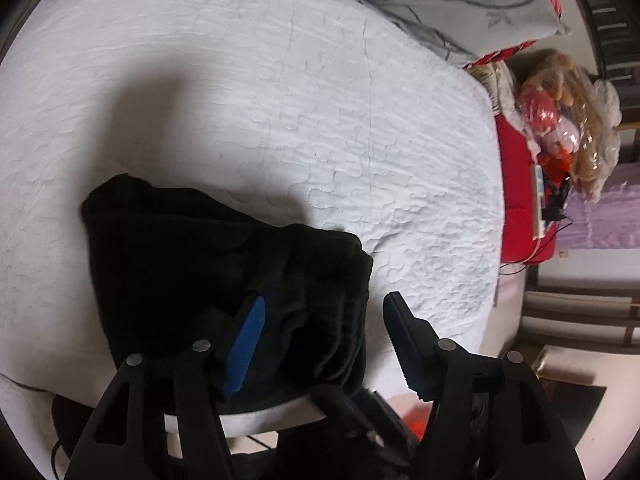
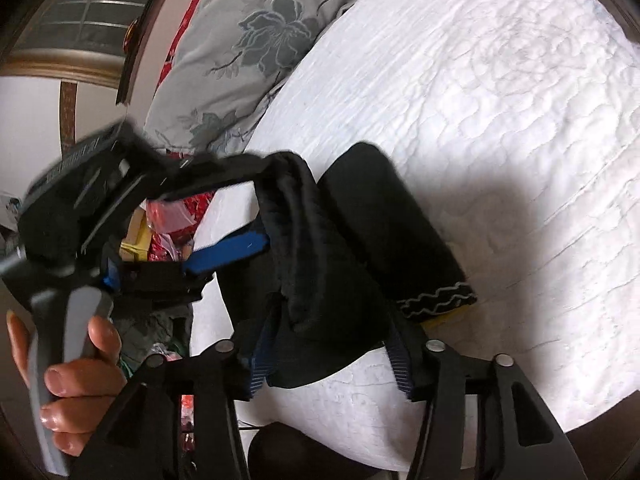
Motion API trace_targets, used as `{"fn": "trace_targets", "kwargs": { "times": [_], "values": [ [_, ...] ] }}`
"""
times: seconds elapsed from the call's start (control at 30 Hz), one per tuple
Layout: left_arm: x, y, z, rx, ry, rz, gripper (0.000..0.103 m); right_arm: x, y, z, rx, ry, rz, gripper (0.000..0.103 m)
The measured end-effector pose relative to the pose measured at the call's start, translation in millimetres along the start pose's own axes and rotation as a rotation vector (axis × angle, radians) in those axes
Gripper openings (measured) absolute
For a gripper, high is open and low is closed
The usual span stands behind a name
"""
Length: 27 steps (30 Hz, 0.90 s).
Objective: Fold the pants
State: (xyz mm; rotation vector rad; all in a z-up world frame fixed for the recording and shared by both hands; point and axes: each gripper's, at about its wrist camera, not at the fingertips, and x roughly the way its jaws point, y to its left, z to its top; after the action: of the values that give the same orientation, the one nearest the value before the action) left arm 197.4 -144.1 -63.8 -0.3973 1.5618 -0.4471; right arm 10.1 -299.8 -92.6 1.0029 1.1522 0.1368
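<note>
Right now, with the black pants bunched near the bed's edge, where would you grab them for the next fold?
Take the pants at the trimmed hem, the thin, flat edge on the quilt. Come in low from the near bed edge; the gathered side looks too thick and bunched.

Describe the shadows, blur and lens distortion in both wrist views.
Left wrist view: a broad soft shadow darkens the white quilt above the black pants, whose folds are lost in darkness; the fisheye bends the bed edge round. Right wrist view: the left claw is motion-blurred, a hard-edged shadow falls beside the pants, and the sunlit quilt is nearly blown out.
</note>
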Motion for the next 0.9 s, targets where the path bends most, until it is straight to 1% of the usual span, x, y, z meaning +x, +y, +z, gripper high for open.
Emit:
{"fn": "trace_targets", "kwargs": {
  "times": [0.07,0.13,0.2,0.23,0.27,0.3,0.33,0.37,0.43,0.57,0.67,0.73,0.77,0.8,0.83,0.87,0.9],
  "values": [
    [-11.4,12.7,-4.8,-0.012,-0.018,-0.016,0.067,-8.2,-5.2,2.8,0.014,-0.003,-0.002,0.057],
    [-27.3,31.0,-10.5,-0.032,-0.062,-0.026,0.068,-22.3,-11.5,7.4,0.037,-0.027,-0.004,0.058],
    [-44.5,55.4,-15.2,-0.059,-0.118,-0.036,0.069,-35.1,-14.0,12.2,0.046,-0.074,-0.013,0.059],
    [-50.5,65.4,-17.2,-0.068,-0.140,-0.034,0.070,-40.8,-13.0,15.0,0.040,-0.098,-0.024,0.063],
    [-56.7,77.1,-18.5,-0.085,-0.167,-0.029,0.073,-42.1,-10.6,17.6,0.032,-0.110,-0.033,0.067],
    [-61.8,89.4,-19.7,-0.106,-0.190,-0.019,0.075,-43.5,-8.5,20.1,0.022,-0.119,-0.039,0.068],
    [-64.2,100.4,-20.6,-0.128,-0.201,-0.013,0.076,-41.6,-3.5,24.1,0.007,-0.122,-0.041,0.068],
    [-64.9,105.5,-21.7,-0.140,-0.200,-0.017,0.076,-39.0,-0.1,25.9,-0.007,-0.116,-0.042,0.070],
    [-60.9,120.6,-24.1,-0.182,-0.183,-0.051,0.076,-25.6,13.7,33.9,-0.057,-0.095,-0.059,0.070],
    [-51.3,132.3,-25.3,-0.201,-0.162,-0.081,0.076,0.6,33.4,47.8,-0.139,-0.065,-0.095,0.072],
    [-37.7,136.8,-19.0,-0.212,-0.157,-0.137,0.080,21.6,43.3,56.7,-0.176,-0.040,-0.125,0.073],
    [-28.4,138.1,-12.1,-0.215,-0.155,-0.144,0.081,32.4,46.8,57.7,-0.206,-0.026,-0.138,0.073],
    [-21.1,139.5,-8.8,-0.215,-0.151,-0.134,0.079,40.2,49.8,58.9,-0.239,-0.020,-0.157,0.073],
    [-13.3,138.9,-3.1,-0.211,-0.149,-0.103,0.066,42.9,50.2,59.0,-0.259,-0.022,-0.177,0.064],
    [-10.4,136.8,0.8,-0.203,-0.148,-0.073,0.057,47.1,50.6,61.8,-0.275,-0.017,-0.189,0.034],
    [-7.4,132.7,4.6,-0.200,-0.148,-0.049,0.052,49.1,49.5,65.4,-0.266,0.000,-0.184,0.023],
    [-6.2,129.5,8.4,-0.196,-0.157,-0.029,0.052,47.3,45.5,69.6,-0.231,0.007,-0.155,0.023]
  ]
}}
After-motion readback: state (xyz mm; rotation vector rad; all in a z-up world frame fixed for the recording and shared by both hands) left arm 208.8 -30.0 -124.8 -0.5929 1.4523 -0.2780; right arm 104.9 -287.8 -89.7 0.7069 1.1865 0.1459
